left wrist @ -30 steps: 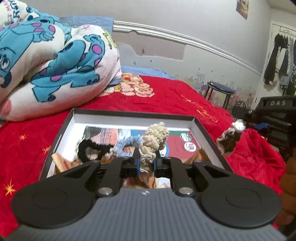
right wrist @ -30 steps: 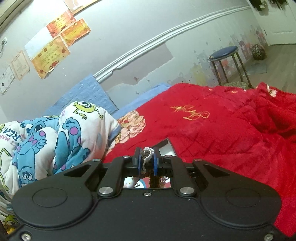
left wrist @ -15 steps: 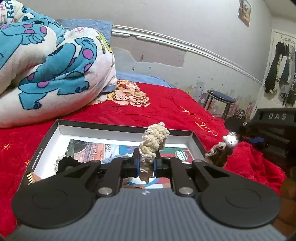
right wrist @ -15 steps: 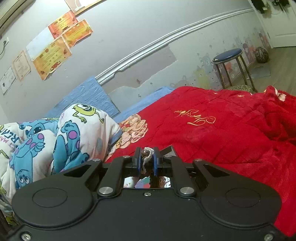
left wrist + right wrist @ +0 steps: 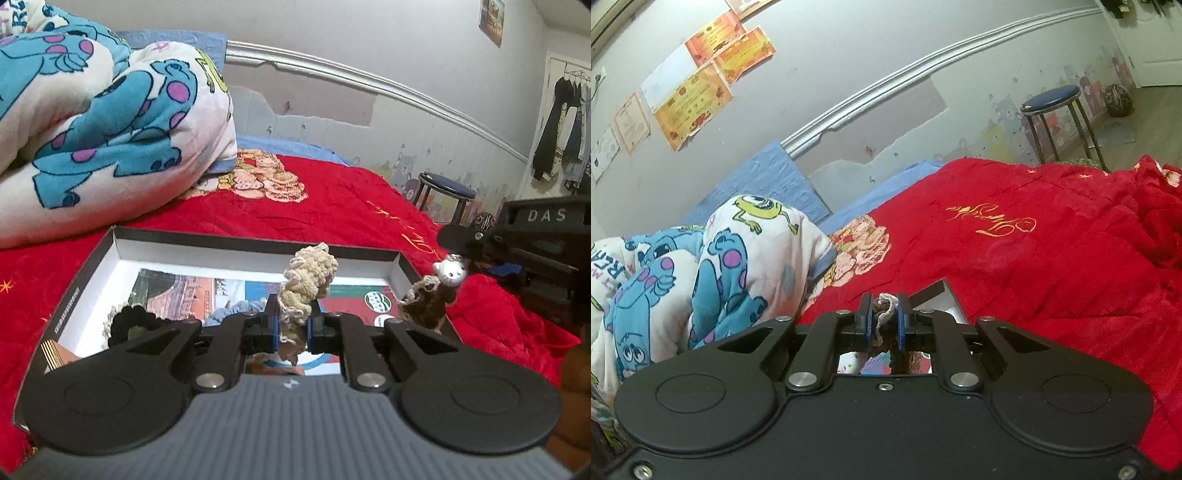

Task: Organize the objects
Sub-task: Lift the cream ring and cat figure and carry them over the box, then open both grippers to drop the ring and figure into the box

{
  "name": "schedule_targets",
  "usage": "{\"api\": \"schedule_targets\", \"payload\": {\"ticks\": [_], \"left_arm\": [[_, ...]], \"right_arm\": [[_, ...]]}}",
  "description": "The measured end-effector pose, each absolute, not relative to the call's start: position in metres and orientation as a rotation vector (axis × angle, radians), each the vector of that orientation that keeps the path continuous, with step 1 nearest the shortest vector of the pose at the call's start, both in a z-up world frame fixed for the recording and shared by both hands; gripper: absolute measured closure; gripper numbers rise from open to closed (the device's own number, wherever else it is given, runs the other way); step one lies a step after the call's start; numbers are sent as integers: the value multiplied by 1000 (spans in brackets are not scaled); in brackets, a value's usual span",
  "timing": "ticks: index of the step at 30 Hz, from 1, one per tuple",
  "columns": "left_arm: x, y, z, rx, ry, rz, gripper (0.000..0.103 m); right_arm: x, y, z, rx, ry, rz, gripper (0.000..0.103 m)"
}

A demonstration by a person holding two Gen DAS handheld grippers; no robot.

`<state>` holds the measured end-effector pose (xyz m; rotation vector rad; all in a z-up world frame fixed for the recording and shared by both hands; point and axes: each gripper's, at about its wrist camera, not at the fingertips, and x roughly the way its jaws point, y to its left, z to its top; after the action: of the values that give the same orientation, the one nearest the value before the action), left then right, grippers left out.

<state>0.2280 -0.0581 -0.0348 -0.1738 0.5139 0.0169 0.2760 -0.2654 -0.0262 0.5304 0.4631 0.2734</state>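
Note:
My left gripper point(image 5: 291, 319) is shut on a cream knitted scrunchie point(image 5: 308, 280) and holds it over the near part of a shallow black-rimmed box point(image 5: 236, 242) lying on the red bedspread. Inside the box lie a black scrunchie point(image 5: 135, 323) and a blue one point(image 5: 236, 310) on printed paper. In the left wrist view the right gripper point(image 5: 465, 258) hangs at the box's right corner with a brown scrunchie point(image 5: 424, 304) that carries a small white cat charm point(image 5: 450, 271). In its own view my right gripper point(image 5: 884, 317) is shut on that brown scrunchie point(image 5: 882, 308); a box corner point(image 5: 942, 293) shows beyond it.
A bundled white and blue cartoon blanket point(image 5: 103, 122) lies left of the box, also seen as the blanket point(image 5: 701, 273). The red bedspread point(image 5: 1034, 258) stretches right. A blue-topped stool point(image 5: 445, 186) stands by the wall; clothes point(image 5: 565, 129) hang at far right.
Both grippers came forward and lower toward the box with their scrunchies still held. The brown scrunchie with the cat charm now hangs at the box's right corner.

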Motion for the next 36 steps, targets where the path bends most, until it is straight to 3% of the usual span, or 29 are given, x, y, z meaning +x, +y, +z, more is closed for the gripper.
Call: {"api": "schedule_targets", "payload": {"ticks": [36], "left_arm": [[231,-59,-52,-145,571,37,84]], "right_arm": [[287,-251,-52,533,606,269,90]]}}
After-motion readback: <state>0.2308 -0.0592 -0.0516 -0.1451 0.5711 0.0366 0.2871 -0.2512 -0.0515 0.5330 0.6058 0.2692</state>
